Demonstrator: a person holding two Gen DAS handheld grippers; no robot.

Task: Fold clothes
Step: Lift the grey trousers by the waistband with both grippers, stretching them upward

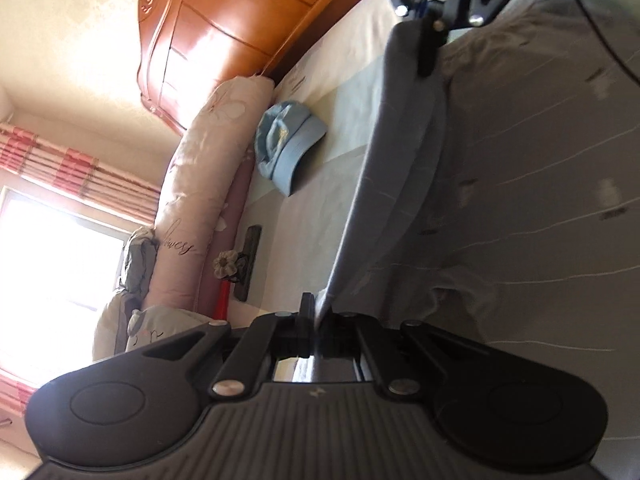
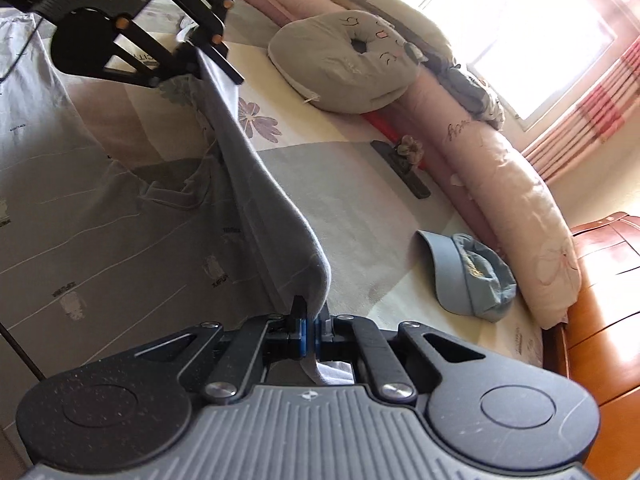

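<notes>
A light grey garment (image 1: 400, 160) with thin white lines and small dark prints lies over the bed, one edge lifted and stretched taut between the two grippers. My left gripper (image 1: 314, 312) is shut on one end of that edge. In the left wrist view the right gripper (image 1: 430, 52) pinches the far end at the top. In the right wrist view my right gripper (image 2: 312, 318) is shut on the garment (image 2: 256, 168), cloth bunched between its blue pads. The left gripper (image 2: 196, 46) holds the other end at the upper left. The rest of the garment rests on the bed.
A blue cap (image 2: 472, 272) lies on the patterned bedsheet (image 2: 352, 200) beside the lifted edge. A long pink bolster (image 2: 520, 184) and a grey round cushion (image 2: 344, 68) line the far side. A dark strip with a flower (image 2: 404, 160) lies near them. A wooden headboard (image 1: 240, 32) stands behind.
</notes>
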